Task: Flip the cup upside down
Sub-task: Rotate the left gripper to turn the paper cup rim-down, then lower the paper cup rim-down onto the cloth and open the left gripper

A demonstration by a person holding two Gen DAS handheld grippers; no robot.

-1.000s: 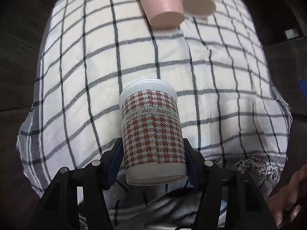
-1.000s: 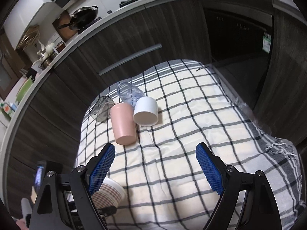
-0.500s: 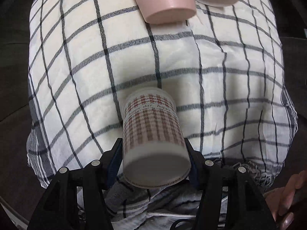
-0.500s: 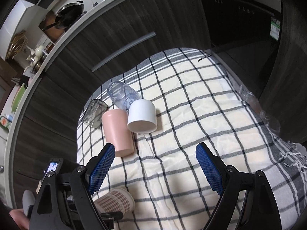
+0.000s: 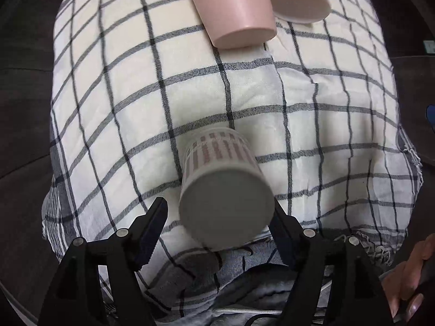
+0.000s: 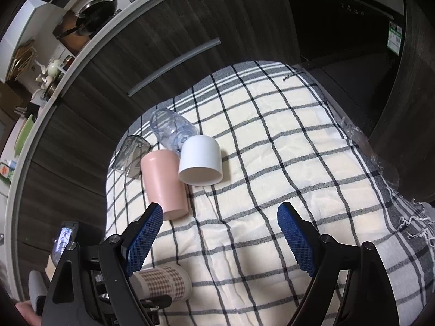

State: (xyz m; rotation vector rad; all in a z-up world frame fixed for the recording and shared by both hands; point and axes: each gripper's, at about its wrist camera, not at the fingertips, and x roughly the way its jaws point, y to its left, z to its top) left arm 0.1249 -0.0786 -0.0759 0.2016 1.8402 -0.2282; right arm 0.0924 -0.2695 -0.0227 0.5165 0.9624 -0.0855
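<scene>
No legible text. Houndstooth cup (image 5: pixel 217 163) carries band of lettering, too blurred to read. Green-and-white label (image 6: pixel 394 37) on dark cabinet front: print too small to make out. Faint marks on dark panel (image 6: pixel 342 4) above it, unreadable.
</scene>
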